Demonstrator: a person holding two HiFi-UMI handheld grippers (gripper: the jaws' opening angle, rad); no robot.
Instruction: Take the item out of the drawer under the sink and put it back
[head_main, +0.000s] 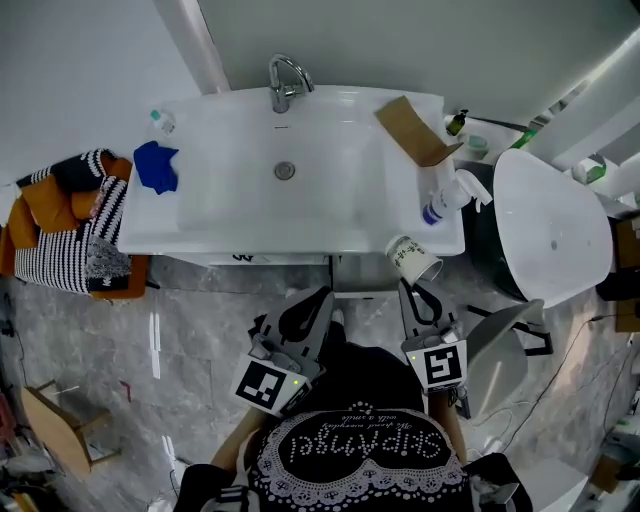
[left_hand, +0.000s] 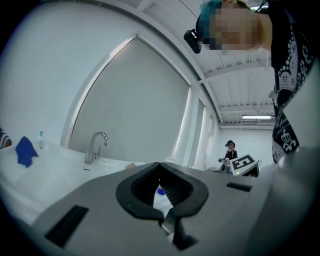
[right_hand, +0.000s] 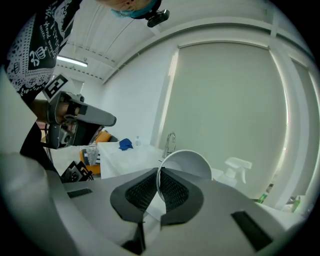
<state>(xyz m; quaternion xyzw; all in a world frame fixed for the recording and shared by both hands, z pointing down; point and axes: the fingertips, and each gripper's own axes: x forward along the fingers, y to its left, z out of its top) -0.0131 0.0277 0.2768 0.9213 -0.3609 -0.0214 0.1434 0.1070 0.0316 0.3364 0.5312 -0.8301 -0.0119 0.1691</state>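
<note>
A white paper cup (head_main: 413, 258) with dark print hangs tilted just in front of the vanity's right front corner. My right gripper (head_main: 415, 290) is shut on it. In the right gripper view the cup's (right_hand: 187, 162) rim is pinched between the black pads (right_hand: 175, 187). My left gripper (head_main: 318, 300) is held lower, in front of the vanity's middle; its jaws are shut with nothing between them, as the left gripper view (left_hand: 160, 167) also shows. Of the cabinet front (head_main: 240, 258) under the white sink (head_main: 230, 215) only a thin strip shows, so the drawer's state is hidden.
On the counter are a spray bottle (head_main: 450, 195), a folded cardboard piece (head_main: 415, 130), a blue cloth (head_main: 157, 165), a small bottle (head_main: 162, 120) and the faucet (head_main: 285, 82). A big white oval fixture (head_main: 555, 225) stands right; a striped cloth on an orange seat (head_main: 65, 230) left.
</note>
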